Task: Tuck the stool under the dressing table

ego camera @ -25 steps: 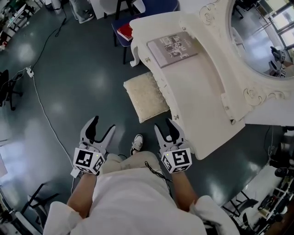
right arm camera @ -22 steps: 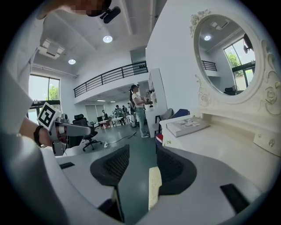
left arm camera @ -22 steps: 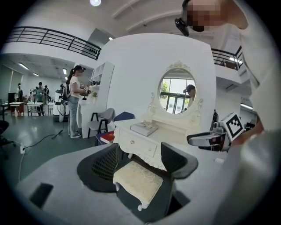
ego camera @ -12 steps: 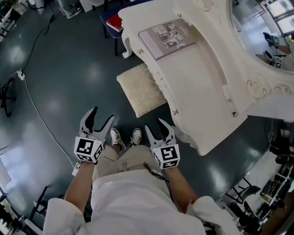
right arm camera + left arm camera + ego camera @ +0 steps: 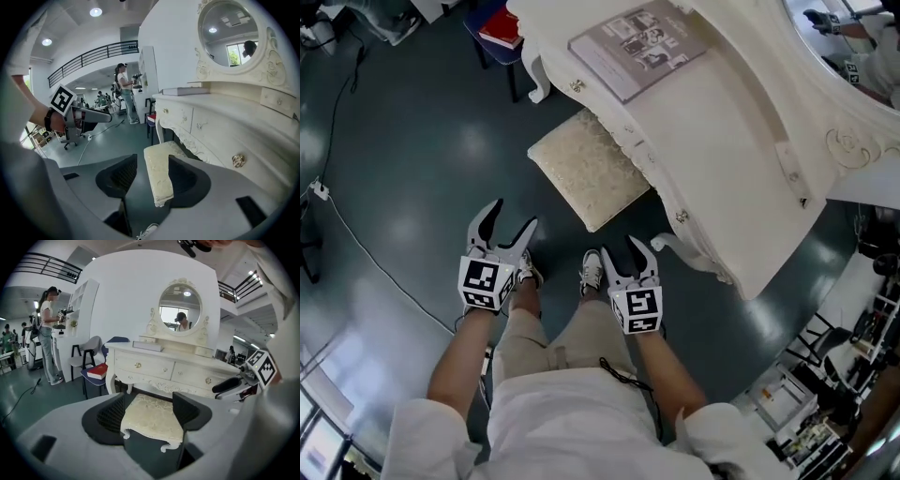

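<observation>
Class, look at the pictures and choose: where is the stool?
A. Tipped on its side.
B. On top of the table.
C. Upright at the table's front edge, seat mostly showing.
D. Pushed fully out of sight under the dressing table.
C: the stool stands on its legs at the front of the dressing table, with most of its cushioned seat in plain view.

1. Left claw (image 5: 150,401), jaws wide apart, gripping nothing.
2. Beyond them, a cream cushioned stool (image 5: 152,420) stands on the dark floor (image 5: 51,392).
3. Behind it, a white desk (image 5: 187,370) with 1 round mirror (image 5: 179,310).
</observation>
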Available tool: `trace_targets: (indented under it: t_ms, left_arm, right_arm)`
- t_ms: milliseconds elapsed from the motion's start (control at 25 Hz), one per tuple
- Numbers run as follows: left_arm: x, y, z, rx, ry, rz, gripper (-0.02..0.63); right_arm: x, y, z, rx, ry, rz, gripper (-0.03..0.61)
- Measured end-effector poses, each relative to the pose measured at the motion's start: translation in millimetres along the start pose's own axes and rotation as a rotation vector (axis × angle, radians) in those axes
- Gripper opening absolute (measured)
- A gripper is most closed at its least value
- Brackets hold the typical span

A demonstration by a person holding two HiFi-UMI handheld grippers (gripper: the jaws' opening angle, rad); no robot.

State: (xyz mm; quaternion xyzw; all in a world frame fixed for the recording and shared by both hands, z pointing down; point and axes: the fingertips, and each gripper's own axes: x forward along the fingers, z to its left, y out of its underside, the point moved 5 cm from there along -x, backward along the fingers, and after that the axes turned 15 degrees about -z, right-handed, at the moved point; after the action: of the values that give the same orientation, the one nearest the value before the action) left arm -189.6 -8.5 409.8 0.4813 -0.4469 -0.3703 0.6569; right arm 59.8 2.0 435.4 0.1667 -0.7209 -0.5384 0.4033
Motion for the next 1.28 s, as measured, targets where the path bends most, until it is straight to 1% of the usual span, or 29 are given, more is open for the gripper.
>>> trace_targets:
  t_ms: [80, 240, 400, 560, 720, 800, 880, 960, 1040, 1160, 1280]
  left_arm:
    - [14, 23, 19, 0.02, 0.042, 0.016, 0.315]
    - [38, 75, 45, 0.054, 0.108, 0.054, 0.331]
    - [67, 131, 62, 0.074, 0.134, 0.094, 0.33]
    - [96, 181, 69, 0.113, 0.157, 0.126, 0.33]
    - [119, 205, 73, 0.13, 0.154, 0.115, 0.33]
    - [128, 218, 73, 0.147, 0.17, 0.126, 0.33]
    - [136, 233, 75, 0.165, 0.185, 0.152, 0.331]
    - [142, 245, 81, 0.178, 0.18, 0.164, 0.331]
    - [146, 249, 84, 0.188, 0.173, 0.159, 0.334]
    - [151, 258, 82, 0.222, 0.207, 0.178, 0.345]
    - [156, 267, 88, 0.239, 0.223, 0.192, 0.35]
  right_arm:
    - [16, 22, 7, 0.0, 0.042, 0.015, 0.198]
    - [44, 71, 15, -0.005, 0.089, 0.06, 0.207]
    - [67, 117, 13, -0.006, 0.123, 0.08, 0.213]
    - [82, 159, 3, -0.04, 0.124, 0.098, 0.217]
    - [92, 191, -10, -0.072, 0.12, 0.105, 0.224]
    - [95, 206, -12, -0.072, 0.117, 0.11, 0.227]
    - [98, 218, -11, -0.063, 0.122, 0.11, 0.227]
    - [101, 229, -10, -0.04, 0.135, 0.108, 0.232]
    - [101, 237, -8, -0.019, 0.144, 0.104, 0.242]
    - [102, 250, -9, -0.003, 0.16, 0.1, 0.25]
    - [103, 268, -12, 0.015, 0.181, 0.128, 0.263]
